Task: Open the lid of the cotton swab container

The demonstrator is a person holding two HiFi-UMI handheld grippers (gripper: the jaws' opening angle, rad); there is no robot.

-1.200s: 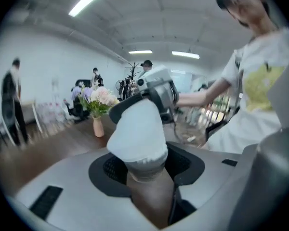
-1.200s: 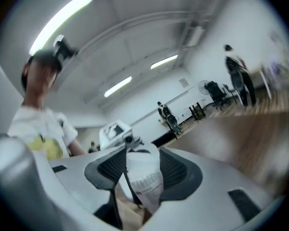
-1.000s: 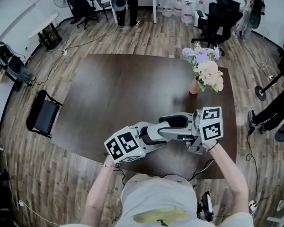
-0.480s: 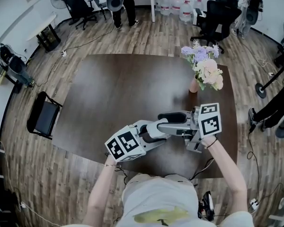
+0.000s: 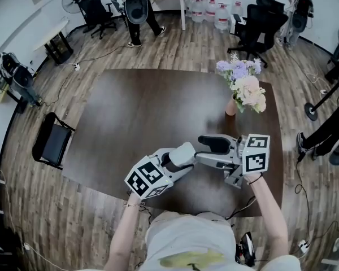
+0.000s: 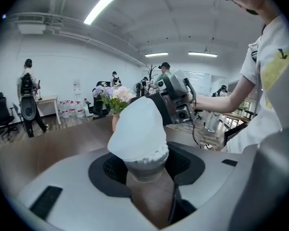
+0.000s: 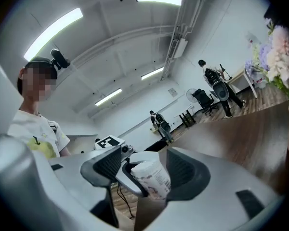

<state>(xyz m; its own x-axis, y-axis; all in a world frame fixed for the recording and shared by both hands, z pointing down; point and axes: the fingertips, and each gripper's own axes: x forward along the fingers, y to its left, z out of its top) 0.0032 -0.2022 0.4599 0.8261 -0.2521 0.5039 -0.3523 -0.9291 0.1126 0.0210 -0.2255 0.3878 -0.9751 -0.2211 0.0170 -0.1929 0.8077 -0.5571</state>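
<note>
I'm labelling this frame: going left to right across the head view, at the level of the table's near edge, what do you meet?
Black folding chair → left gripper's marker cube → cotton swab container → right gripper's marker cube.

The person wears a pale short-sleeved T-shirt (image 5: 186,236) with a yellow-green print (image 5: 192,258) on the front. Beyond the T-shirt, the left claw (image 5: 179,158) and right claw (image 5: 208,150) are smooth light-grey shells with black ribbed pads (image 7: 103,166). Each carries a white cube (image 5: 148,178) printed with black square markers. A thin black cable (image 5: 243,205) hangs from the right claw toward the T-shirt.
</note>
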